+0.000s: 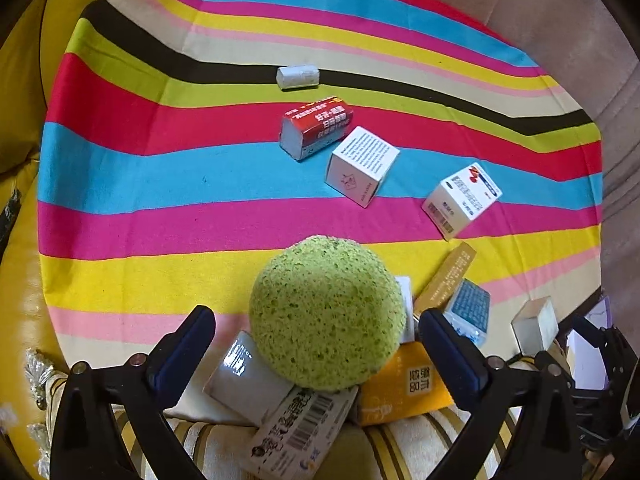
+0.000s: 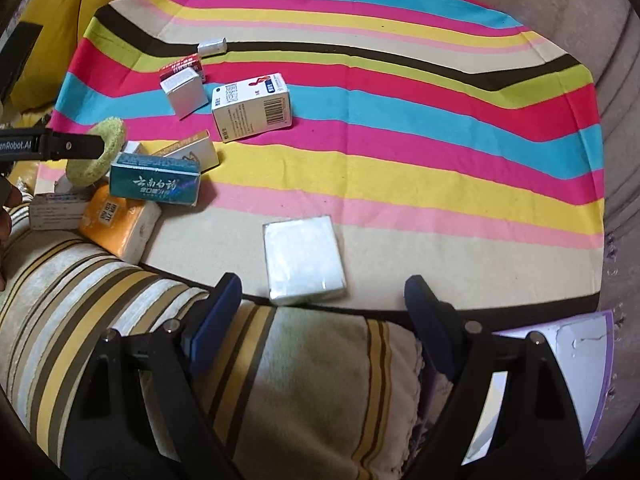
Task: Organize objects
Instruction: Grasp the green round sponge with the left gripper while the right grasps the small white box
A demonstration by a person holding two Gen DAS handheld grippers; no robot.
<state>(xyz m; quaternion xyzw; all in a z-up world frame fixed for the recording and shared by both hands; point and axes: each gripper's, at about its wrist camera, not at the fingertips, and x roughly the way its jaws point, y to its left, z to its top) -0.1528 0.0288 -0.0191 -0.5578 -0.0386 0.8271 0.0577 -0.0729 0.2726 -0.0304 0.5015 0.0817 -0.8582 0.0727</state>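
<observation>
While the left gripper (image 1: 316, 340) stands released, the green sponge (image 1: 326, 312) rests untouched between its fingers on piled boxes (image 1: 404, 384).

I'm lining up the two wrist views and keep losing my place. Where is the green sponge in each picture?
Left wrist view: the green sponge fills the lower centre, atop the piled boxes, between the open left gripper's fingers.
Right wrist view: the sponge sits at the left edge, edge-on, beside the teal box.
Shared landmark: the orange box beside the pile.
</observation>
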